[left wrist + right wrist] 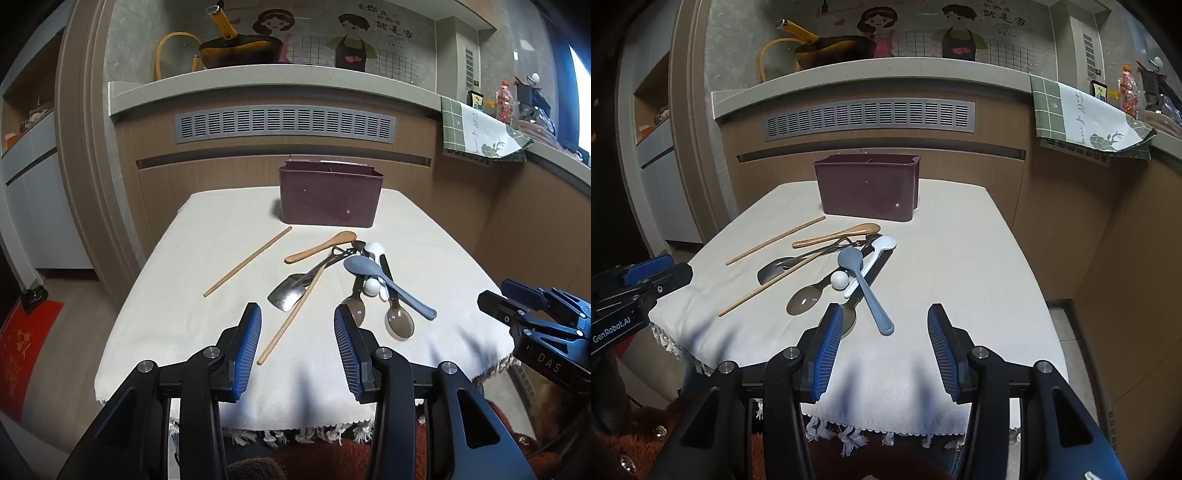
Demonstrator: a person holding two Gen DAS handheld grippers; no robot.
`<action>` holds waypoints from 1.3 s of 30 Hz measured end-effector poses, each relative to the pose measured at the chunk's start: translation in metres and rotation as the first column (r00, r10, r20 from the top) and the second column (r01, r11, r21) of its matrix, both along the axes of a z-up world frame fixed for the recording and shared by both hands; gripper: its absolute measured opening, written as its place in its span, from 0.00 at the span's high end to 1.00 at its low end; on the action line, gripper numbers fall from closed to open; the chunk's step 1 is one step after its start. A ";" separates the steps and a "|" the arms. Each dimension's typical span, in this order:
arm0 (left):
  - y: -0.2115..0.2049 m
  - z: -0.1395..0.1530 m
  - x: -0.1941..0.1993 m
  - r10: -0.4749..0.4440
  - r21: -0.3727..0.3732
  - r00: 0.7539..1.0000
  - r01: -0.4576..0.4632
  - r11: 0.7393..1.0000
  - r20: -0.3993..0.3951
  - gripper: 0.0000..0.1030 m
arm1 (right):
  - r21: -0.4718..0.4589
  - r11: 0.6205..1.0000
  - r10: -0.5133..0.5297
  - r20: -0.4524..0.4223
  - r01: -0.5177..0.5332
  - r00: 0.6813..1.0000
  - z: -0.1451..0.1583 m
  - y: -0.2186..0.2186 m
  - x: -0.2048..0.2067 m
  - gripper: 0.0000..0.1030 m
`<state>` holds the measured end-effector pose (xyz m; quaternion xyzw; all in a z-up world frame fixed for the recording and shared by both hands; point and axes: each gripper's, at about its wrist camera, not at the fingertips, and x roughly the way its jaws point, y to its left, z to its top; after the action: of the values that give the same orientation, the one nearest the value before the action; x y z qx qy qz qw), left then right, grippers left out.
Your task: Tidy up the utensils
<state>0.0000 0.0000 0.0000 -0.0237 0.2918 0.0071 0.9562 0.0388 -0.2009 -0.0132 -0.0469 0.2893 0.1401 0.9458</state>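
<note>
A dark maroon utensil holder stands at the far side of the cloth-covered table. In front of it lies a pile: a wooden spoon, a grey-blue plastic spoon, white spoons, metal spoons and a metal spatula. Two wooden chopsticks lie left of the pile. My left gripper hovers open over the near edge, the tail of one chopstick below it. My right gripper is open above the blue spoon's handle.
Behind the table runs a wooden counter with a grey vent. A yellow-handled pan sits on the ledge. A green checked cloth hangs at the right. The table's fringe marks the near edge.
</note>
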 end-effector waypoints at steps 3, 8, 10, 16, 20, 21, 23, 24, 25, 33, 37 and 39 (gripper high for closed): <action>-0.001 -0.001 0.000 0.001 0.001 1.000 -0.001 1.000 0.001 0.59 | 0.002 1.000 0.000 -0.003 0.000 1.000 -0.001 0.000 0.000 0.56; -0.001 -0.001 0.000 0.000 0.002 1.000 0.000 1.000 0.001 0.59 | 0.004 1.000 0.000 -0.009 0.000 1.000 -0.001 0.000 0.001 0.56; -0.001 -0.001 0.000 0.001 0.001 1.000 -0.001 1.000 0.000 0.59 | 0.004 1.000 0.001 -0.010 -0.001 1.000 -0.002 0.000 0.001 0.56; -0.001 -0.001 0.000 0.001 0.001 1.000 -0.001 1.000 0.001 0.59 | 0.005 1.000 0.001 -0.010 -0.001 1.000 -0.002 0.001 0.002 0.56; -0.001 -0.001 0.000 0.001 0.001 1.000 -0.001 1.000 0.001 0.59 | 0.005 1.000 0.003 -0.011 -0.003 1.000 -0.002 0.001 0.001 0.56; -0.001 -0.001 0.000 0.001 0.001 1.000 -0.001 1.000 0.001 0.59 | 0.005 1.000 0.003 -0.011 -0.003 1.000 -0.003 0.001 0.001 0.56; -0.001 -0.001 0.000 0.001 0.001 1.000 -0.001 1.000 0.001 0.59 | 0.005 1.000 0.003 -0.011 -0.003 1.000 -0.003 0.001 0.002 0.56; -0.001 -0.001 0.000 0.001 0.002 1.000 -0.001 1.000 0.002 0.59 | 0.005 1.000 0.003 -0.012 -0.003 1.000 -0.003 0.001 0.002 0.56; -0.001 -0.001 0.000 0.001 0.001 1.000 -0.001 1.000 0.001 0.59 | 0.005 1.000 0.002 -0.011 -0.002 1.000 -0.002 0.001 0.002 0.56; -0.001 -0.002 0.000 -0.003 0.004 1.000 0.003 1.000 0.000 0.59 | 0.007 1.000 0.004 -0.018 -0.004 1.000 -0.005 0.002 0.002 0.56; -0.002 -0.005 0.009 -0.012 -0.007 1.000 0.011 1.000 -0.012 0.59 | 0.015 1.000 0.009 -0.032 -0.008 0.999 -0.006 0.001 0.005 0.56; 0.002 -0.006 0.013 -0.024 -0.024 0.999 0.023 0.999 -0.023 0.59 | 0.014 1.000 0.012 -0.038 -0.012 0.999 -0.006 0.001 0.007 0.56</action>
<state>0.0126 0.0019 -0.0065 -0.0317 0.3032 -0.0074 0.9524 0.0460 -0.1997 -0.0193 -0.0395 0.3061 0.1487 0.9395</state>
